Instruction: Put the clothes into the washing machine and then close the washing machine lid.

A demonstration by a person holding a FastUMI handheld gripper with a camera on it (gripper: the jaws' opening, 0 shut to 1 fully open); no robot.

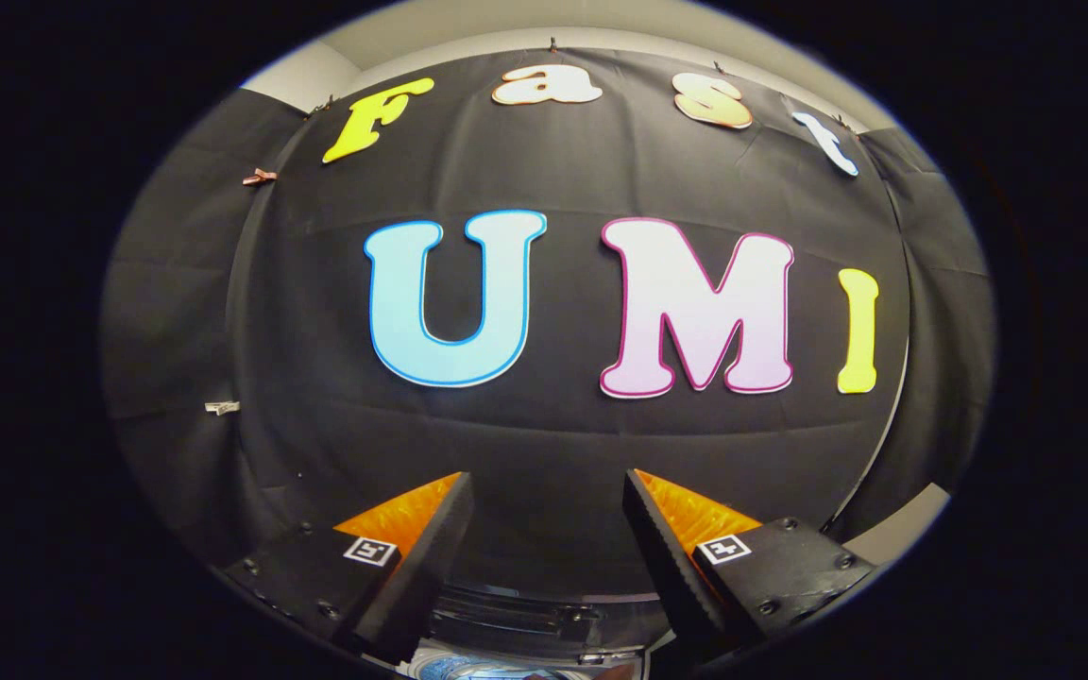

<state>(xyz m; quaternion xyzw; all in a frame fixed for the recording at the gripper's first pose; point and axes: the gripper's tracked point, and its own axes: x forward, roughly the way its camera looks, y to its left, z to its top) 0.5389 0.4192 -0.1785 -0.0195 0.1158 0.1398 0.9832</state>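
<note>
the gripper [549, 529] is held up and level, its two fingers spread wide apart with nothing between them; the gap between the tips is bare and looks straight onto the booth's black cloth wall [563, 444] on the far side. the left finger [431, 548] and the right finger [671, 557] each carry a small square marker on the block behind them.

open room: ahead of the fingertips there is free space up to the cloth wall, which spans the far side from left to right and hangs in flat panels with faint fold lines. the wall wraps round on the left and right as side panels. above the cloth a pale strip of ceiling or upper wall [468, 28] shows, and low on the right, past the right finger, a pale bit of surface [903, 529] meets the lower edge of the cloth. a few small clips [259, 177] pin the cloth on the left.

the washing machine [525, 623] sits low and near, below and between the fingers, under the gripper rather than ahead of it. only a dark, curved top rim and a glimpse of a lighter, bluish-white part beneath it can be seen. whether its lid is up or down cannot be told from this sliver, and what lies inside it cannot be made out.
</note>
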